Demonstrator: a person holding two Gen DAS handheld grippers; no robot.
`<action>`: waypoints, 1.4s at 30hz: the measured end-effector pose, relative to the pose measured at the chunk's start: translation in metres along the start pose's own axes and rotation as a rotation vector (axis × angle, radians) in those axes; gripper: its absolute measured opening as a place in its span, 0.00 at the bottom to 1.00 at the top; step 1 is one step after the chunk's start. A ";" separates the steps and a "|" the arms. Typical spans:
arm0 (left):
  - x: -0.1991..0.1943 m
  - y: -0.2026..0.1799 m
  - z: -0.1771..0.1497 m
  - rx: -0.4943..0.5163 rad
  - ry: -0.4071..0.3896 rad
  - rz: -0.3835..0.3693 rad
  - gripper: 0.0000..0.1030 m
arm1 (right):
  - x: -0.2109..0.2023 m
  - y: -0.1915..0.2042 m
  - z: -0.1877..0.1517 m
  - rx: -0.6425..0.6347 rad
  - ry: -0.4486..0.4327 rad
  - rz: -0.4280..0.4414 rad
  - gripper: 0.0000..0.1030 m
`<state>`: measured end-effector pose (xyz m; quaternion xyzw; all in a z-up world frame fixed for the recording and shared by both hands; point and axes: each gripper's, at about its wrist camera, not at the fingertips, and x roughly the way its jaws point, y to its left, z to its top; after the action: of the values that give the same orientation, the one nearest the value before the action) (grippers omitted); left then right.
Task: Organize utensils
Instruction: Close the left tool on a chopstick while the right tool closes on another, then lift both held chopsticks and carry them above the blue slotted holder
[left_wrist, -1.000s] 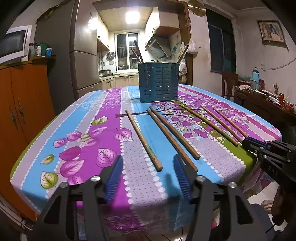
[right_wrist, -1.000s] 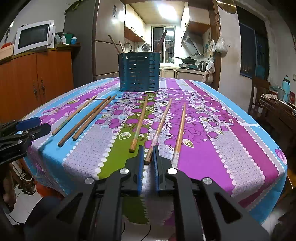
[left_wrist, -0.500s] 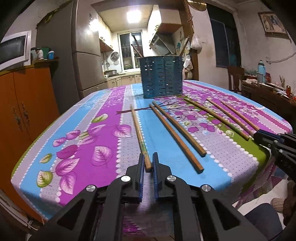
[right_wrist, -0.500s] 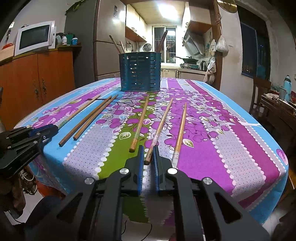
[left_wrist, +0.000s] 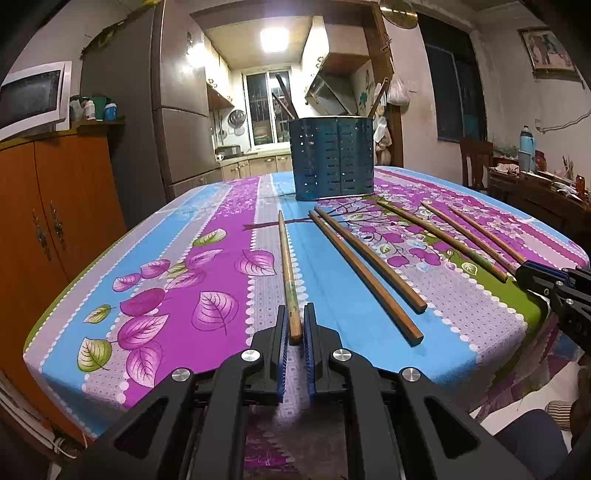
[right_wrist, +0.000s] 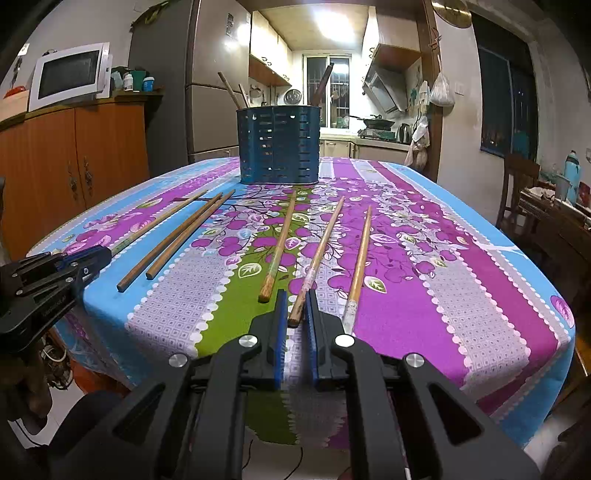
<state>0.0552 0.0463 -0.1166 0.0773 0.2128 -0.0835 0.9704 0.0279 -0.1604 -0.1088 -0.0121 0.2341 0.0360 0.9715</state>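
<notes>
Both sets of jaws are closed, each on the near end of one chopstick. Left gripper (left_wrist: 294, 325): its blue pads clamp the leftmost chopstick (left_wrist: 287, 269), whose shaft runs away from the jaws toward the utensil holder (left_wrist: 331, 157). Right gripper (right_wrist: 294, 314): its pads clamp the middle chopstick of the right group (right_wrist: 320, 251), which likewise points toward the utensil holder (right_wrist: 279, 144).

Landmark: the blue perforated utensil holder stands upright at the far end of the table, on the floral tablecloth (right_wrist: 424, 258). Several sticks already stand in it, leaning above its rim.

All loose chopsticks lie flat on the tablecloth, nearer the camera than the holder, fanned out from it. A dark pair (left_wrist: 365, 269) lies side by side, right of the chopstick in the left gripper. Two lighter chopsticks flank the one in the right gripper: one to its left (right_wrist: 279, 245), one to its right (right_wrist: 360, 258), neither touching it.

In the left wrist view, the right gripper (left_wrist: 554, 280) shows at the right edge, at the near table edge
</notes>
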 end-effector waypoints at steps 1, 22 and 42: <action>0.000 -0.001 -0.001 0.006 -0.008 0.003 0.10 | 0.000 0.000 0.000 0.003 -0.001 -0.002 0.08; -0.004 -0.003 -0.006 0.001 -0.061 0.009 0.07 | -0.005 -0.009 0.001 0.075 -0.048 -0.010 0.05; -0.066 0.008 0.110 0.015 -0.404 0.042 0.08 | -0.071 -0.023 0.135 -0.101 -0.388 0.046 0.04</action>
<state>0.0419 0.0423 0.0111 0.0709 0.0115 -0.0785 0.9943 0.0282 -0.1826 0.0441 -0.0484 0.0405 0.0715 0.9954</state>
